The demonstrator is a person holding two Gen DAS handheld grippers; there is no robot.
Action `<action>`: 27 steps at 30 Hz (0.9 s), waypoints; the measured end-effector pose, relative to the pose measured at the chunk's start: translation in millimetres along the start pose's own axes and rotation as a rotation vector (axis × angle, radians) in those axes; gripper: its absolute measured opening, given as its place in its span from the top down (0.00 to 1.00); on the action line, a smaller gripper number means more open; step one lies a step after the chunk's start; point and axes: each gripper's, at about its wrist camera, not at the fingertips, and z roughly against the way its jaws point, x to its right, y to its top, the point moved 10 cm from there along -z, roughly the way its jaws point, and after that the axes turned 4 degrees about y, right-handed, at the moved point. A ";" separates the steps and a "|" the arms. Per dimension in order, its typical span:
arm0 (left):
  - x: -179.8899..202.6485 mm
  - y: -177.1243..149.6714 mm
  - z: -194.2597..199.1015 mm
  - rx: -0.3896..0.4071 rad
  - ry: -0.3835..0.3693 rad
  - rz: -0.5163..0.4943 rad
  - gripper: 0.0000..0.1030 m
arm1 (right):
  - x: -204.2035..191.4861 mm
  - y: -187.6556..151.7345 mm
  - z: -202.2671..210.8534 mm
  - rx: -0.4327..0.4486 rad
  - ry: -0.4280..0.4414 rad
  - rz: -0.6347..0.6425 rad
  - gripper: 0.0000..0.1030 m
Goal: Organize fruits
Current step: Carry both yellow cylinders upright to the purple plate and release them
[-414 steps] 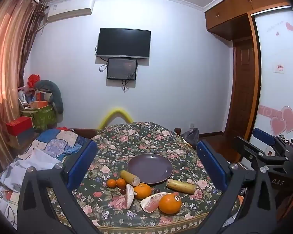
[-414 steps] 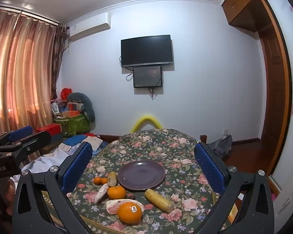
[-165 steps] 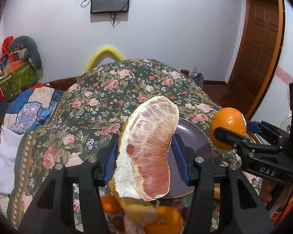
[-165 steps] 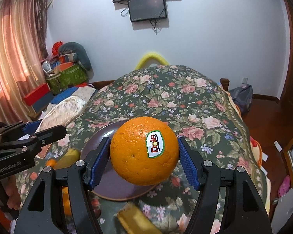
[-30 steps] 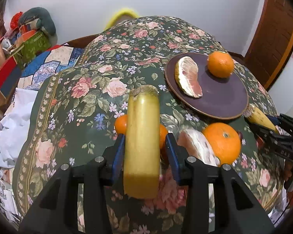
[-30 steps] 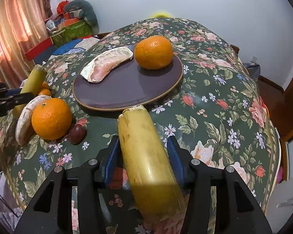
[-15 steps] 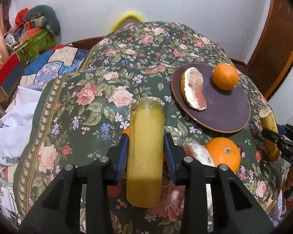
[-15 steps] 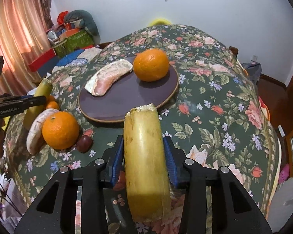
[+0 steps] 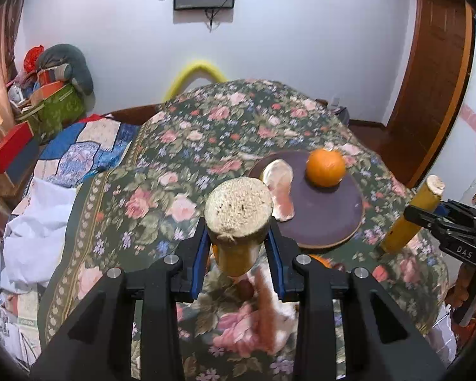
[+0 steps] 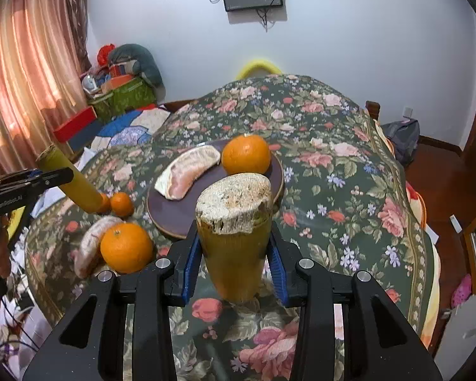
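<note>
My left gripper (image 9: 238,244) is shut on a yellow sugarcane piece (image 9: 238,219), lifted above the floral table, cut end toward the camera. My right gripper (image 10: 234,250) is shut on a second yellow sugarcane piece (image 10: 234,222), also lifted. Each shows in the other view: the right-held piece (image 9: 409,219) and the left-held piece (image 10: 69,181). The dark purple plate (image 10: 181,219) holds a pomelo segment (image 10: 187,171) and an orange (image 10: 246,155). On the cloth lie another orange (image 10: 126,247), a second pomelo segment (image 10: 89,247) and small tangerines (image 10: 121,203).
The floral tablecloth (image 10: 333,165) covers a round table whose edges drop off left and right. A bed with patchwork bedding (image 9: 79,152) and boxes (image 9: 50,104) stand to the left. A wooden door (image 9: 434,73) is at the right.
Both grippers have lifted and tilted their sugarcane pieces upward, so the cut ends now face the cameras. Plate, orange and pomelo segment have not moved.
</note>
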 end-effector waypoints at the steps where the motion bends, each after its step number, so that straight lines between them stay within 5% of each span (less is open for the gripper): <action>1: 2.7 2.6 0.1 0.005 -0.007 0.002 0.67 | 0.1 3.1 0.7 0.008 -0.001 -0.001 0.66; 27: 81.3 22.8 -56.0 -0.045 -0.163 -0.057 0.67 | -4.2 33.5 -37.0 0.011 0.017 0.050 0.66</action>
